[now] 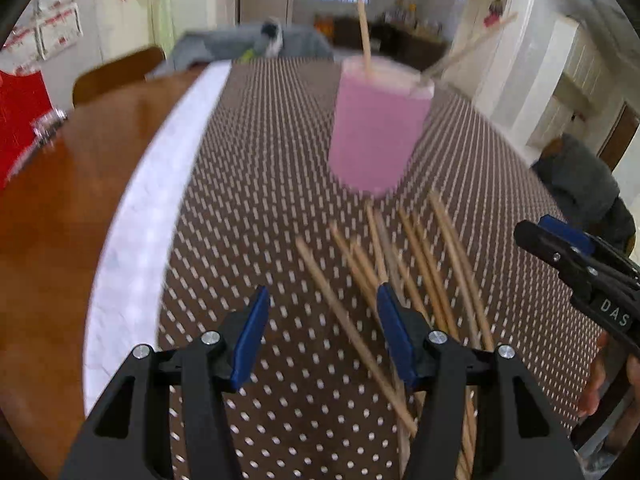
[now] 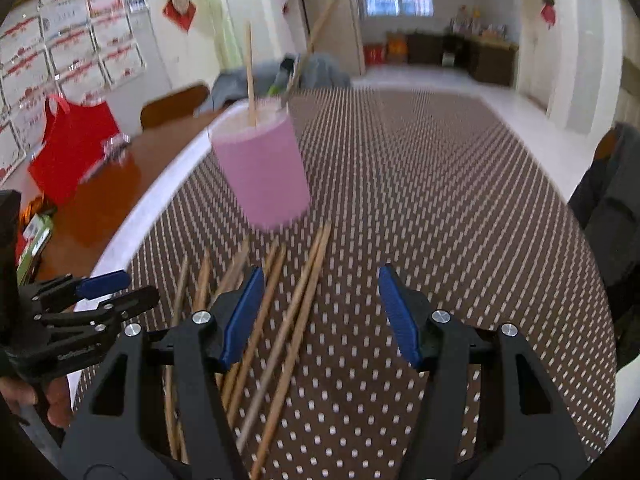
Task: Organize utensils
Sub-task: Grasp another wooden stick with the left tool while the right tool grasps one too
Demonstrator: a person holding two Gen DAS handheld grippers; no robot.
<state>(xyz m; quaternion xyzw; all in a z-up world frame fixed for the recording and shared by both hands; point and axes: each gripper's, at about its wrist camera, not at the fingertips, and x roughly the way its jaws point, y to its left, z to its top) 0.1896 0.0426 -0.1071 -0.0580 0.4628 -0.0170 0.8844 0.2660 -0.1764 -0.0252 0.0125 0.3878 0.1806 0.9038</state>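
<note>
Chopsticks: a loose scatter of wooden chopsticks [image 1: 404, 272] lies on the counter [image 2: 440, 184] in front of the pink cup [image 1: 378, 128], crossing one another, ends near the cup's base.
Cup: upright on the dotted mat; two sticks [image 2: 251, 76] already stand in it, leaning out over the rim.
Progress: barely begun, I judge; two are stowed, and roughly ten remain flat on the counter.
Left gripper [image 1: 320, 332]: fingers spread wide, nothing between them, hovering over the pile's left edge.
Right gripper [image 2: 322, 312]: fingers equally wide apart and empty, above the pile's right side.
Surroundings: red bag [image 2: 72, 160] sits on the bare wood beyond the mat.
</note>
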